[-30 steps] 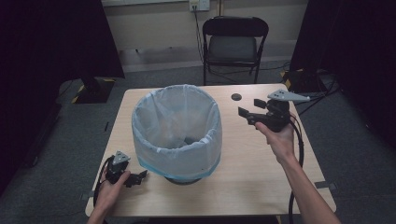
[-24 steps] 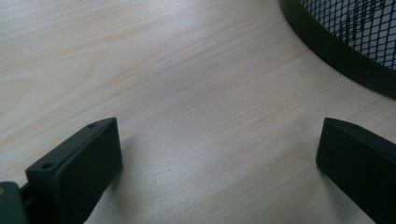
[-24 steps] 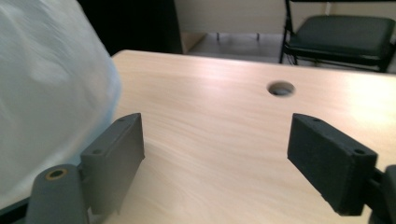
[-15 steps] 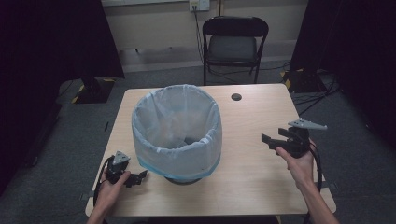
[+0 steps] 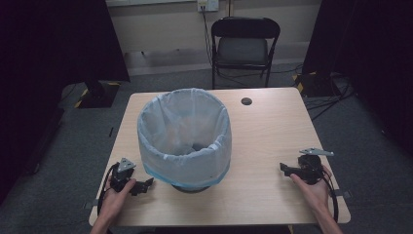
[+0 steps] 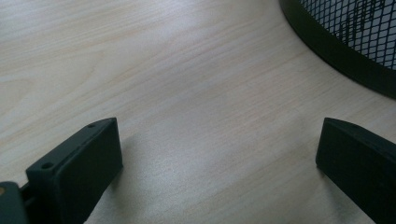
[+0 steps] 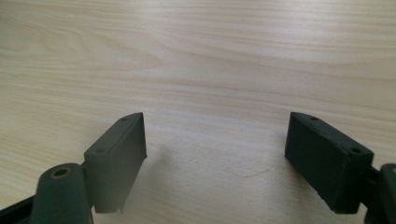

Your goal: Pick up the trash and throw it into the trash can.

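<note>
**Two grippers rest low on either side of a lined bin**

We look down on a pale wooden table (image 5: 272,126) with a bin (image 5: 185,139) as its centrepiece, and we place everything else from that bin. It is a black mesh bin with a pale blue-white liner folded over its rim, standing upright slightly toward the person's left half of the table; something dark lies at its bottom, too dim for us to identify.

Beyond the bin, off the far edge of the table, a black folding chair (image 5: 243,46) faces us on grey floor. Behind and to the right of the bin, a small dark round hole or cap (image 5: 246,101) sits in the tabletop; we cannot tell which.

Near the bin's base on the person's left, the left gripper (image 5: 143,185) lies low in a hand (image 5: 114,197), pointing toward the bin. Through its own camera we see its jaws spread wide over bare wood, with the bin's mesh wall and black base ring (image 6: 345,42) close ahead at the upper right.

Well apart from the bin on the person's right, the right gripper (image 5: 287,169) is held in the other hand (image 5: 311,187), pointing back toward the bin. Its jaws also stand wide apart with nothing between them, just above the woodgrain (image 7: 210,70).
</note>
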Action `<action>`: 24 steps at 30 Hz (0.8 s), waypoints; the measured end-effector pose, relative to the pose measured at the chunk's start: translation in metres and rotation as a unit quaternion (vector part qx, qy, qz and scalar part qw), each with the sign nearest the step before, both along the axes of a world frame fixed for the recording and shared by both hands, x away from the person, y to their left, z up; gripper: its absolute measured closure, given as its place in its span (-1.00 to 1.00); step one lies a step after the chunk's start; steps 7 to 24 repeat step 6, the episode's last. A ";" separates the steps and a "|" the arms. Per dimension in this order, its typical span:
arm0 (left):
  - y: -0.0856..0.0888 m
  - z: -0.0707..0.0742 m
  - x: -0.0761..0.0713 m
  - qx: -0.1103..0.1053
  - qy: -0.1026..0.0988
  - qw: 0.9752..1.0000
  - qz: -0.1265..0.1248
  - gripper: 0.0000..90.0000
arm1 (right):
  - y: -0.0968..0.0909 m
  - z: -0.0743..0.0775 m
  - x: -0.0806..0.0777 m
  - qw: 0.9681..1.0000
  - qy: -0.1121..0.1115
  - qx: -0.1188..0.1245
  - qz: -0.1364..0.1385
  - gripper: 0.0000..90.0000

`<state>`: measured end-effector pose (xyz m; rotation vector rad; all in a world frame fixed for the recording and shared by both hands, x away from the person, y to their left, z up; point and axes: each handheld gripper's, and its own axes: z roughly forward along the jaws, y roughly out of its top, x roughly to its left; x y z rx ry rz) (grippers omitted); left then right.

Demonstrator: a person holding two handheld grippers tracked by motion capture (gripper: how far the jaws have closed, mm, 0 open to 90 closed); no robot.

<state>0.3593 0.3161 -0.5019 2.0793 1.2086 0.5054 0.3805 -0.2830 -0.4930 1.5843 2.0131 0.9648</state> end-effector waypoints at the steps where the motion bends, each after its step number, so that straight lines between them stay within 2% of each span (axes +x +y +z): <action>1: 0.000 0.000 0.000 0.000 0.000 1.000 0.000 -1.00 | 0.002 -0.003 -0.001 1.000 -0.014 -0.023 -0.007 -0.58; 2: 0.000 0.000 0.000 0.000 0.000 1.000 0.000 -1.00 | 0.002 -0.003 -0.001 1.000 -0.014 -0.023 -0.007 -0.58; 3: 0.000 0.000 0.000 0.000 0.000 1.000 0.000 -1.00 | 0.006 -0.006 -0.003 0.999 -0.025 -0.048 -0.008 -0.59; 5: 0.000 0.000 0.000 0.000 0.000 1.000 0.000 -1.00 | 0.007 -0.006 -0.003 0.998 -0.026 -0.054 -0.013 -0.60; 24: 0.000 0.000 0.000 0.000 0.000 1.000 0.000 -1.00 | 0.007 -0.006 -0.003 0.998 -0.026 -0.054 -0.013 -0.60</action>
